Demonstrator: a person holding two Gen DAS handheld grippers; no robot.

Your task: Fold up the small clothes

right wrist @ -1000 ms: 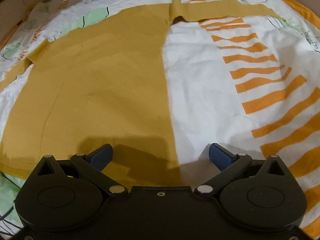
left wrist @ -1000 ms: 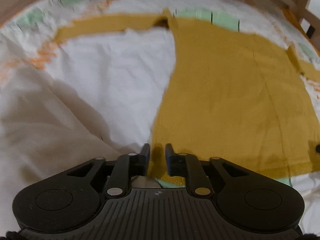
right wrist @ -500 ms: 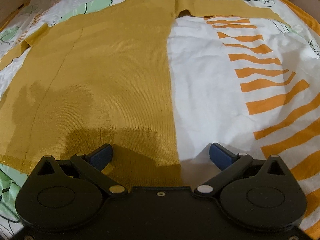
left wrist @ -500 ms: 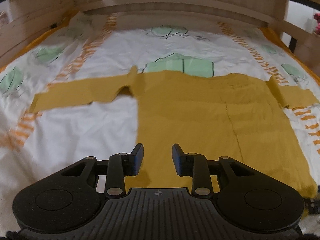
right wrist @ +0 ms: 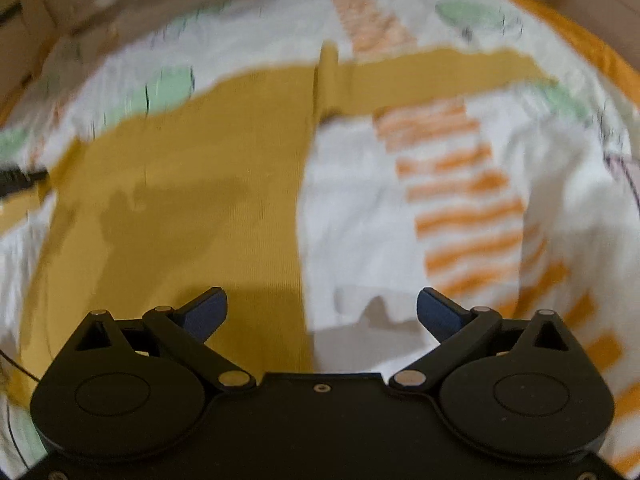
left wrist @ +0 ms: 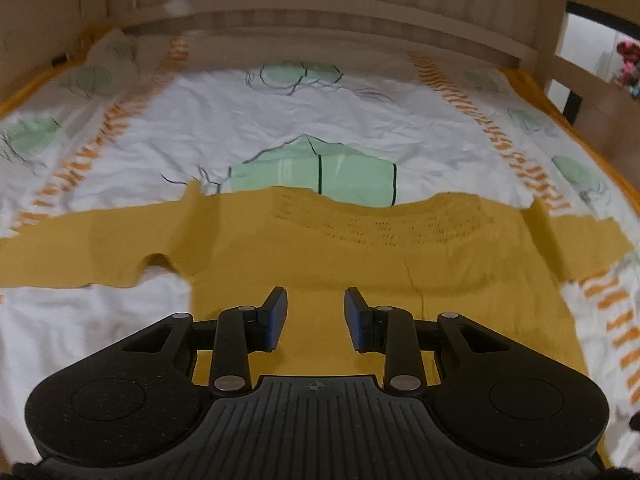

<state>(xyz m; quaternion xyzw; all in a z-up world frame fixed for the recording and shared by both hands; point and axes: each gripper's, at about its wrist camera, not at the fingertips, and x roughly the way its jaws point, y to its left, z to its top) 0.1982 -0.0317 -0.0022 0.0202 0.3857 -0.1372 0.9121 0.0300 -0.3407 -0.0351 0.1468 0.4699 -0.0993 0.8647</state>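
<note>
While the sweater (left wrist: 360, 272) lies flat on the sheet (left wrist: 280, 120), the left gripper (left wrist: 315, 314) hangs above it, jaws apart, empty. The right gripper (right wrist: 322, 310) is spread wide over its edge.

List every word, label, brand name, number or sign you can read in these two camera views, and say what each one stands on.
None: neither view shows readable text.
The mustard sweater is plain knit, with no visible tag or print.
The bedsheet has only green shapes, dark outlines and orange stripes, no letters.
The left tool has only a small crosshair mark on its body, no words.
The right tool is unmarked; that view is blurred.
</note>
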